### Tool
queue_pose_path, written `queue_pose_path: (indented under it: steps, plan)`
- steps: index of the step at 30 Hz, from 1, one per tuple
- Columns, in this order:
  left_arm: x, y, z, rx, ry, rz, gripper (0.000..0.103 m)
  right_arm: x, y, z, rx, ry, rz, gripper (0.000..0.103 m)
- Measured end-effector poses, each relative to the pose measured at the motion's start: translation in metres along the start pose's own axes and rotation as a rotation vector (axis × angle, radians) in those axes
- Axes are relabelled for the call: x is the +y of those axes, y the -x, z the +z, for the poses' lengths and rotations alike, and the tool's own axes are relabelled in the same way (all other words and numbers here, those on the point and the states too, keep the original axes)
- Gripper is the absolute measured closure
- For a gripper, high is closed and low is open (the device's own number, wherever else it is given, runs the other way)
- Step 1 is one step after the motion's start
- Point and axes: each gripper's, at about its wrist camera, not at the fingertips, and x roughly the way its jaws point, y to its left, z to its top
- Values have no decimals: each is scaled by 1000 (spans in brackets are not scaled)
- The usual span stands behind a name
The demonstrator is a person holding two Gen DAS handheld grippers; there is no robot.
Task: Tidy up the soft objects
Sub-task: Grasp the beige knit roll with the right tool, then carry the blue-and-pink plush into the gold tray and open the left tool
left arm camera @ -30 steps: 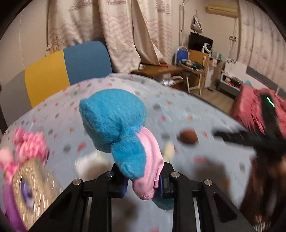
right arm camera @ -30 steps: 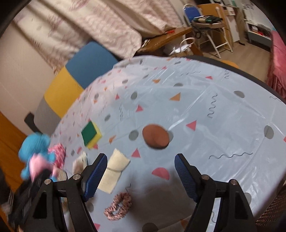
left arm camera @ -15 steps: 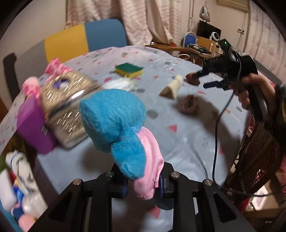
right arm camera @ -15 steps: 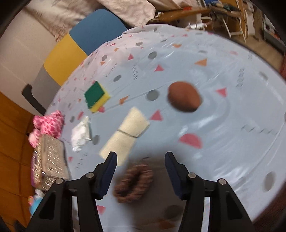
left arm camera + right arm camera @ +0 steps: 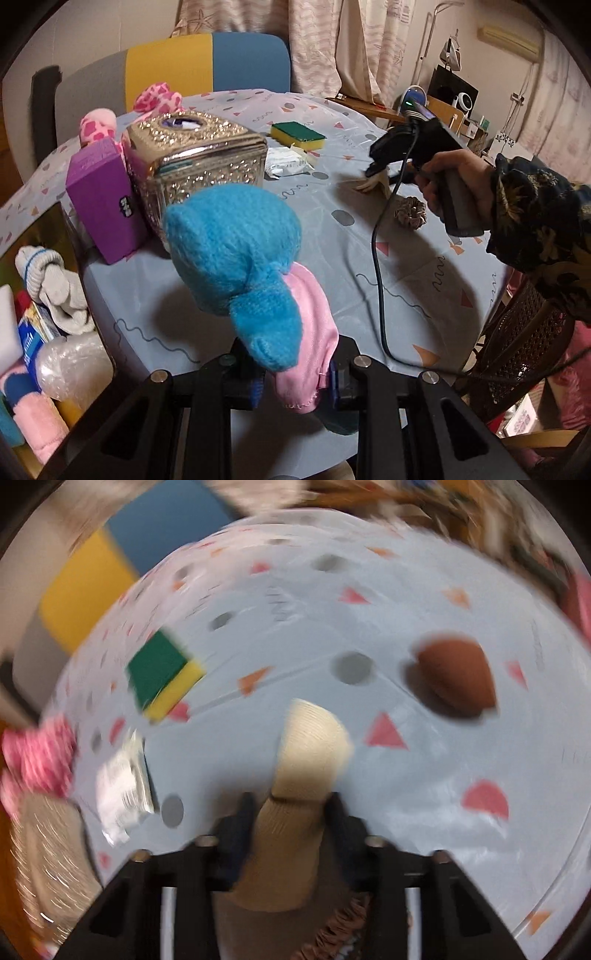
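Observation:
My left gripper is shut on a blue and pink plush toy, held above the table's near left edge. My right gripper is closed around a folded cream cloth that lies on the table; it also shows in the left wrist view over the cloth. A brown scrunchie lies just behind it. A brown oval pad and a green-yellow sponge lie farther off.
A glittery tissue box, a purple box, pink plush and a white packet stand on the patterned tablecloth. A bin of soft items sits left of the table. A chair stands behind.
My right gripper moved forward past the scrunchie and closed on the cream cloth. My left gripper swung back and left with the plush, bringing the bin into view.

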Motion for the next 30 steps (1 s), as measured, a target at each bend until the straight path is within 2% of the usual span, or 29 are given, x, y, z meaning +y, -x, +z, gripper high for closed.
queue_pose_path:
  steps: [2,4,7,9,11,14,19,22,30]
  plan:
    - [3,-3,2,5,11,-7,77,26,-1,-8,18,136,39,81]
    - [6,-5,2,6,24,-9,77,56,1,-24,43,303,96,82]
    - [7,-6,5,-1,43,-13,77,79,0,-49,106,427,155,82]
    - [7,-6,5,-4,45,-10,77,87,-2,-68,113,492,122,82]
    - [7,-4,5,-4,53,-8,77,88,1,-78,65,506,89,82]
    - [6,1,7,-18,56,0,77,81,4,-85,18,472,101,82]
    - [3,12,9,-38,63,11,77,76,12,-110,-103,529,75,82]
    - [2,17,11,-40,74,19,77,77,14,-114,-154,528,68,82]
    - [1,39,20,-76,101,54,76,82,11,-116,-189,537,48,82]
